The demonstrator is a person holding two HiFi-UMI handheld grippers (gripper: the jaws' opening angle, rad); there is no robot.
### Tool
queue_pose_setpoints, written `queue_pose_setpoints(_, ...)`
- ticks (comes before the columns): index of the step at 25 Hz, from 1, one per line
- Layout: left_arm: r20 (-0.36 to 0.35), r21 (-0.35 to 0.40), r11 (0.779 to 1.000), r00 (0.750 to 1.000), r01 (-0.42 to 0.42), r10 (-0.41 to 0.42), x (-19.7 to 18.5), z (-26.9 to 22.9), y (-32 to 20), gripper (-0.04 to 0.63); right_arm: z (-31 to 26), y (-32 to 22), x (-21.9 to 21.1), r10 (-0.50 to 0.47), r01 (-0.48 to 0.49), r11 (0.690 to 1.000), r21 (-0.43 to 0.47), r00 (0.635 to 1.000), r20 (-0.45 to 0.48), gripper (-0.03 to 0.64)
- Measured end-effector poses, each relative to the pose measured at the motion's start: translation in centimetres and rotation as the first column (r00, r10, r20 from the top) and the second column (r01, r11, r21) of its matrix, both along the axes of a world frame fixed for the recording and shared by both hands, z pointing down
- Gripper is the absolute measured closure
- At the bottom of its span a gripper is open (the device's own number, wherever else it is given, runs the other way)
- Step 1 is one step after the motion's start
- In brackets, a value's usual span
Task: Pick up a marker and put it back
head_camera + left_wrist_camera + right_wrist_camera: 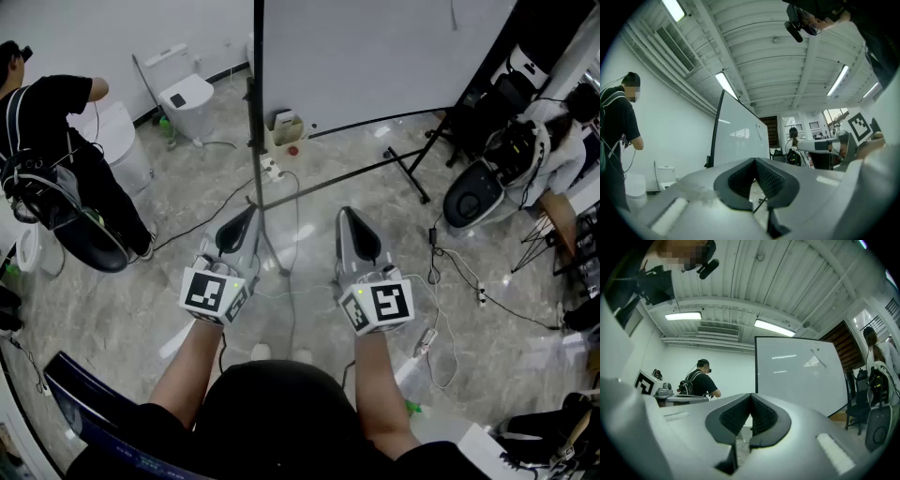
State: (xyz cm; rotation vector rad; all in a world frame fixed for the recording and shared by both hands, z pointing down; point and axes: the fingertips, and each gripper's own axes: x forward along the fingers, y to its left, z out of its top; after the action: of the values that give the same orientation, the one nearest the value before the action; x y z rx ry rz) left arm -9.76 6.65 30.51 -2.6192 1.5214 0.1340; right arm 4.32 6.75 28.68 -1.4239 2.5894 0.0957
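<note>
No marker shows in any view. A whiteboard (375,56) on a black stand rises ahead of me, also seen as the whiteboard (738,140) in the left gripper view and the whiteboard (801,376) in the right gripper view. I hold both grippers side by side at waist height, pointing towards it and a little upward. The left gripper (246,214) is shut, its dark pads meeting at the tip (754,160) with nothing between them. My right gripper (347,214) is shut too, and its pads (750,395) are empty.
A small open box (284,127) sits on the floor at the whiteboard's foot. The stand's black legs (412,173) and several cables (441,272) cross the floor. A person in black (56,141) stands at left, another person (553,150) bends at right. A white toilet (187,98) stands by the wall.
</note>
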Motion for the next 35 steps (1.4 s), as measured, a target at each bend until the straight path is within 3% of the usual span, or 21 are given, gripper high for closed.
queue_pose_setpoints(10,0.014,-0.018,1.000,1.000,0.019,-0.019,1.0,1.4,-1.3,0.592,1.0,-1.5,1.0,-0.002,0.002,1.000,-0.028,1.000,-0.006,0.608)
queue_pose_setpoints(24,0.028,-0.099,0.993,0.998,0.058,-0.055,4.3,4.0,-4.0,0.594,3.7,-5.0,2.5,-0.034,0.032,0.993,-0.118,0.999,-0.014,0.607)
queue_pose_setpoints(35,0.057,-0.103,0.992,0.996,0.074,-0.068,6.7,4.9,-3.4,0.591,5.4,-5.4,2.6,-0.166,0.160,0.973,-0.169,0.986,-0.021,0.607)
